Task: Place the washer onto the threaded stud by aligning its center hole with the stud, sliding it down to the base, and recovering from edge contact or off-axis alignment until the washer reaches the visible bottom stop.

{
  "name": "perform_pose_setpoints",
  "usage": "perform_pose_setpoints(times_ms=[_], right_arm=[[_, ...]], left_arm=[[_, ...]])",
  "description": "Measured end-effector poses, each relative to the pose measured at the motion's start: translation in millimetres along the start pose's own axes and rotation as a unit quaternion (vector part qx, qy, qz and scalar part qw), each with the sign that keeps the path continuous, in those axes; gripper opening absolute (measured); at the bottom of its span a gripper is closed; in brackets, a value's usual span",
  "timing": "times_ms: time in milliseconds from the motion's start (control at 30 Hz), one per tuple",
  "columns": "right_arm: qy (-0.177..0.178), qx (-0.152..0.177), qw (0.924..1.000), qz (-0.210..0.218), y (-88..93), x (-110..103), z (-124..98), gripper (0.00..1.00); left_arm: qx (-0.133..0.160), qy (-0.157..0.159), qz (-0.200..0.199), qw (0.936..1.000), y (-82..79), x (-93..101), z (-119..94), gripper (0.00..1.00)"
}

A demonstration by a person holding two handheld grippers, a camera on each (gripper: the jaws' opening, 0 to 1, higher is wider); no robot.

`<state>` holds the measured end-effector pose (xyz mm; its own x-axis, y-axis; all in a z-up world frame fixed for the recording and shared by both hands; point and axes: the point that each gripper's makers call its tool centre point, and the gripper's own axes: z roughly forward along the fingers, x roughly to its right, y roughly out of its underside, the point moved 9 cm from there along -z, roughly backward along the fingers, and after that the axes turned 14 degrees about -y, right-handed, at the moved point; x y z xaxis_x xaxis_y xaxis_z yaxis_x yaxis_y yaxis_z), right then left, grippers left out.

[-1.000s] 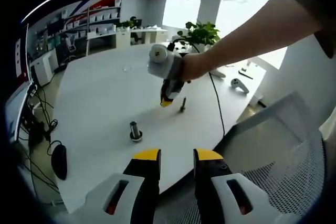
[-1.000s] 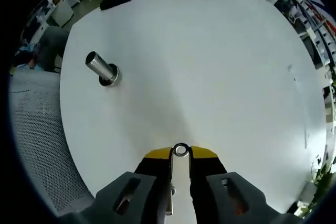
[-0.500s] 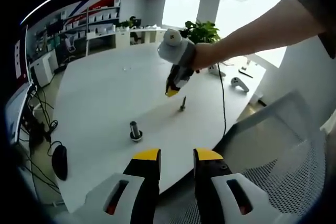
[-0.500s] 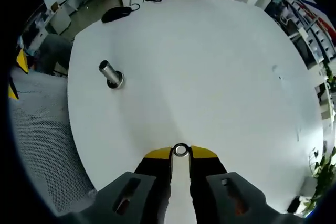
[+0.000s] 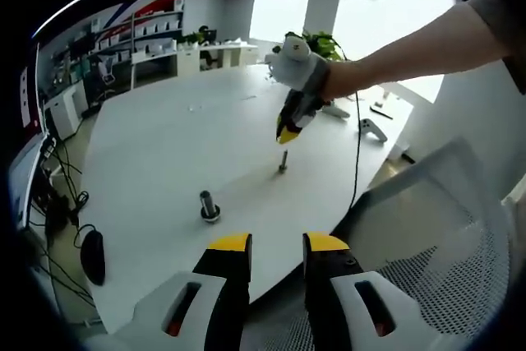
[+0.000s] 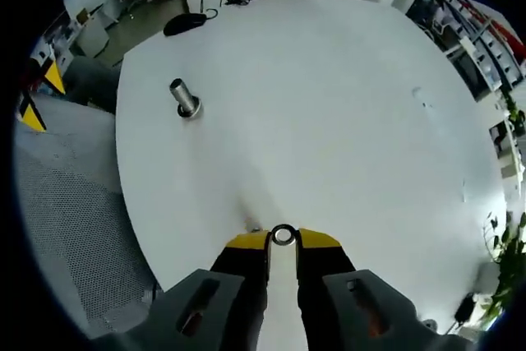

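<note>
Right gripper (image 6: pixel 283 240): its yellow-tipped jaws are clamped on the washer, held in the air above the table; in the left gripper view this same gripper (image 5: pixel 287 134) hangs tilted, tips pointing down, at the end of a person's bare forearm (image 5: pixel 411 51).
Washer (image 6: pixel 283 235): a small metal ring pinched on edge between the right gripper's tips, its centre hole facing the camera (too small to make out in the left gripper view).
Threaded stud (image 5: pixel 283 161): a thin upright pin standing on the table, just below the right gripper's tips and apart from them.
Metal cylinder (image 6: pixel 184 99): a short, thick silver post on a round base, standing on the table well to the left of the washer; in the left gripper view it (image 5: pixel 209 206) stands nearer the table's front edge than the stud.
Left gripper (image 5: pixel 276 245): jaws apart with a narrow gap and nothing between them, held back off the table edge.
Table (image 6: pixel 345 113): large, white, round-edged, mostly bare.
Mesh chair (image 5: pixel 436 244): pale grey, beside the table at the right of the left gripper view.
Surroundings: a black mouse (image 5: pixel 92 254) and cables beyond the table's edge; a green plant (image 5: pixel 322 43) at the far side.
</note>
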<state>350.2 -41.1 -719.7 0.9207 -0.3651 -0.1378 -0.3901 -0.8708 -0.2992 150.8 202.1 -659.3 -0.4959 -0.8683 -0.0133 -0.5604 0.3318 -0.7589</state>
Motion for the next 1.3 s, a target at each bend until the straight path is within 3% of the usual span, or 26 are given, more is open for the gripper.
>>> perform_pose_setpoints(times_ms=[400, 1300], right_arm=[[-0.014, -0.033, 0.9979, -0.054, 5.1, -12, 3, 0.13], [-0.023, -0.053, 0.996, -0.068, 6.8, -12, 14, 0.13]], left_arm=[[-0.002, -0.003, -0.005, 1.0, 0.4, -1.2, 0, 0.23], [-0.004, -0.007, 0.004, 1.0, 0.6, -0.5, 1, 0.23]])
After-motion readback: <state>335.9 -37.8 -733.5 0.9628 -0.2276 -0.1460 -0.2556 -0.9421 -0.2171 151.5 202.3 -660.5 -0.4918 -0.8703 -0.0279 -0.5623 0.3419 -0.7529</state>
